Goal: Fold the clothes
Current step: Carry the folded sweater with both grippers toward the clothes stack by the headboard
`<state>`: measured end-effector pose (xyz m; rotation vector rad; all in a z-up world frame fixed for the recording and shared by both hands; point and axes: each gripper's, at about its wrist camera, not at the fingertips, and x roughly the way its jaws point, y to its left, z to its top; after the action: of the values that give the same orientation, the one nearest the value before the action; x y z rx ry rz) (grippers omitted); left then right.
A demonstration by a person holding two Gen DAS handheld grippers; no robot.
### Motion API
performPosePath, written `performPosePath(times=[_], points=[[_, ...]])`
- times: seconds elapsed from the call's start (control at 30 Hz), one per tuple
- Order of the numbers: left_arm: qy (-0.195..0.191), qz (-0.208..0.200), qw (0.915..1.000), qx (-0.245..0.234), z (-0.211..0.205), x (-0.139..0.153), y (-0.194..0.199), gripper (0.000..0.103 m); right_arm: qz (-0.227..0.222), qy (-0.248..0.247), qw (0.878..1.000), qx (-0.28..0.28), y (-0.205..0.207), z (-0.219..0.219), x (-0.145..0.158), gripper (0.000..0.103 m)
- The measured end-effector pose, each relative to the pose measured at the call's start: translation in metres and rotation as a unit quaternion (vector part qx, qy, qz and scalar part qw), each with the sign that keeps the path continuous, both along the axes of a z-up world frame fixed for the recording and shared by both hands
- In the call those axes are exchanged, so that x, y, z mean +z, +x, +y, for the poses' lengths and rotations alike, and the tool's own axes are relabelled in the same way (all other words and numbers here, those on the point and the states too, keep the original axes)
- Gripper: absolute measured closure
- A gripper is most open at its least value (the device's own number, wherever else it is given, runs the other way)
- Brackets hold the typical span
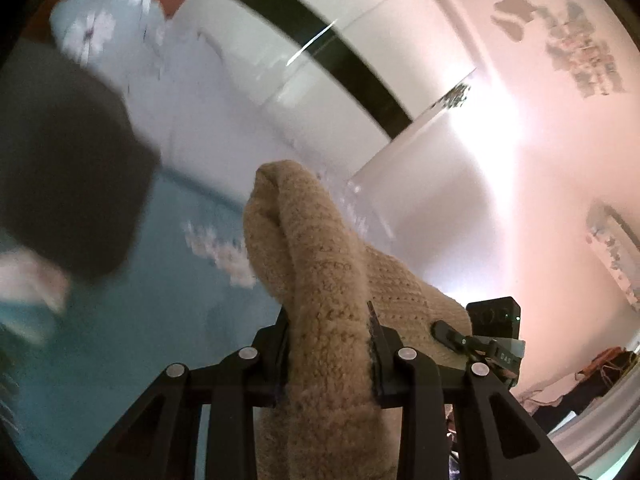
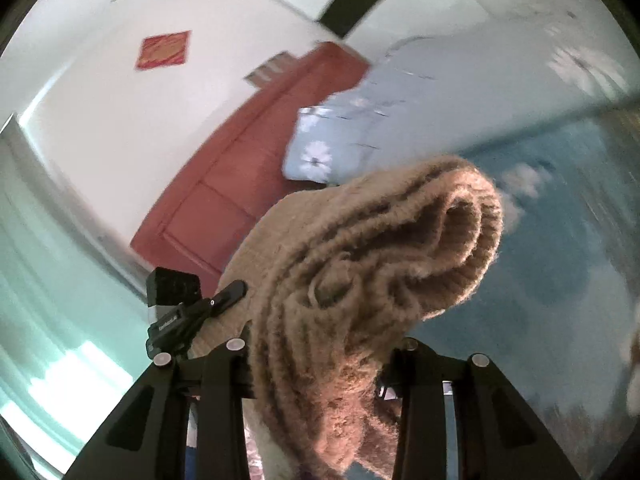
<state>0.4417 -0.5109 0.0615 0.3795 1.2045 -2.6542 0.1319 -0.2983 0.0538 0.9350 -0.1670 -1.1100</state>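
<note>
Garment: a tan knitted sweater was held up in the air, off the bed, and bunched, not flat.
Left gripper: its fingers were clenched on a thick roll of the knit, which rose ahead of them and drooped over to the right.
Right gripper: its fingers were clamped on a gathered ribbed part, the ribbed edge curling into an open tube that could be a cuff or a hem; which one could not be told.
Bed: a teal sheet with white flowers lay below, with a pale flowered pillow by the red headboard.
Other cloth: a dark blurred mass sat at the left view's edge; whether it was clothing could not be told.
Done so far: no neat fold showed anywhere on the sweater; no folded pile was in view.
Stage: the scene fitted either lifting the piece to spread it out or carrying it mid-fold; the pictures did not settle which.
Left to do: judged from this, the sweater had yet to lie flat and squared.
</note>
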Motion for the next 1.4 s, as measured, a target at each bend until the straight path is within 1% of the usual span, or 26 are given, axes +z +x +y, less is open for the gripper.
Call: performPosePath(times=[0.07, 0.13, 0.23, 0.3, 0.37, 0.5, 0.6, 0.67, 0.7, 0.77, 0.8, 0.87, 0.93, 0.97, 1.03, 1.07, 1.1, 1.17, 1.2, 1.23, 1.27, 1.3, 1.33, 1.4], points=[[-0.016, 0.019, 0.9996, 0.011, -0.016, 0.024, 0.022, 0.070, 0.011, -0.017, 1.000, 0.014, 0.012, -0.017, 0.024, 0.065], [-0.036, 0.026, 0.9985, 0.031, -0.037, 0.046, 0.046, 0.070, 0.017, -0.033, 0.999, 0.031, 0.029, -0.043, 0.046, 0.065], [-0.055, 0.025, 0.9964, 0.059, -0.070, 0.068, 0.078, 0.070, 0.019, -0.045, 0.997, 0.057, 0.059, -0.092, 0.072, 0.065], [-0.074, 0.018, 0.9939, 0.080, -0.094, 0.082, 0.099, 0.070, 0.028, -0.050, 0.996, 0.070, 0.080, -0.126, 0.083, 0.065], [-0.092, 0.015, 0.9899, 0.107, -0.119, 0.091, 0.121, 0.070, 0.037, -0.055, 0.994, 0.086, 0.101, -0.161, 0.092, 0.065], [-0.081, 0.005, 0.9842, 0.157, -0.175, 0.088, 0.162, 0.070, 0.028, -0.056, 0.992, 0.112, 0.138, -0.235, 0.095, 0.065], [-0.083, -0.013, 0.9790, 0.186, -0.205, 0.081, 0.181, 0.070, 0.026, -0.048, 0.990, 0.133, 0.164, -0.287, 0.088, 0.065], [-0.074, -0.015, 0.9772, 0.198, -0.222, 0.068, 0.195, 0.070, 0.025, -0.047, 0.989, 0.139, 0.174, -0.309, 0.077, 0.065], [-0.068, -0.020, 0.9764, 0.204, -0.234, 0.056, 0.199, 0.070, 0.025, -0.046, 0.988, 0.142, 0.179, -0.320, 0.071, 0.065], [-0.055, -0.029, 0.9759, 0.209, -0.249, 0.032, 0.203, 0.070, 0.019, -0.035, 0.988, 0.146, 0.181, -0.341, 0.047, 0.065], [-0.041, -0.036, 0.9760, 0.211, -0.258, 0.015, 0.206, 0.070, 0.016, -0.027, 0.989, 0.148, 0.181, -0.349, 0.034, 0.065], [-0.018, -0.052, 0.9752, 0.214, -0.272, -0.015, 0.207, 0.070, 0.016, 0.007, 0.990, 0.142, 0.181, -0.361, 0.005, 0.065], [-0.002, -0.049, 0.9753, 0.216, -0.281, -0.042, 0.210, 0.067, 0.010, 0.031, 0.990, 0.137, 0.177, -0.369, -0.019, 0.065], [0.003, -0.040, 0.9759, 0.215, -0.283, -0.048, 0.211, 0.066, 0.002, 0.038, 0.990, 0.136, 0.173, -0.372, -0.030, 0.064], [0.013, -0.019, 0.9771, 0.212, -0.285, -0.055, 0.212, 0.065, -0.012, 0.045, 0.990, 0.136, 0.168, -0.375, -0.046, 0.063], [0.012, -0.017, 0.9772, 0.211, -0.281, -0.055, 0.210, 0.064, -0.018, 0.042, 0.989, 0.137, 0.166, -0.374, -0.050, 0.063], [0.006, -0.022, 0.9772, 0.211, -0.278, -0.053, 0.209, 0.062, -0.014, 0.040, 0.990, 0.138, 0.166, -0.373, -0.051, 0.063], [0.009, -0.024, 0.9741, 0.224, -0.275, -0.045, 0.211, 0.058, 0.002, 0.040, 0.990, 0.136, 0.168, -0.367, -0.047, 0.062], [0.012, -0.024, 0.9723, 0.232, -0.274, -0.041, 0.213, 0.052, 0.006, 0.040, 0.990, 0.136, 0.169, -0.364, -0.045, 0.060], [0.014, -0.025, 0.9705, 0.240, -0.273, -0.037, 0.214, 0.043, 0.012, 0.041, 0.990, 0.133, 0.170, -0.365, -0.043, 0.060], [0.017, -0.025, 0.9685, 0.247, -0.271, -0.032, 0.215, 0.038, 0.019, 0.041, 0.991, 0.130, 0.170, -0.367, -0.041, 0.058], [0.026, -0.020, 0.9655, 0.258, -0.272, -0.031, 0.220, 0.031, 0.029, 0.039, 0.991, 0.127, 0.171, -0.366, -0.039, 0.056], [0.038, -0.014, 0.9620, 0.270, -0.272, -0.029, 0.226, 0.029, 0.040, 0.037, 0.991, 0.124, 0.171, -0.364, -0.036, 0.055], [0.056, -0.003, 0.9584, 0.280, -0.269, -0.027, 0.239, 0.028, 0.057, 0.034, 0.991, 0.118, 0.171, -0.361, -0.033, 0.048]])
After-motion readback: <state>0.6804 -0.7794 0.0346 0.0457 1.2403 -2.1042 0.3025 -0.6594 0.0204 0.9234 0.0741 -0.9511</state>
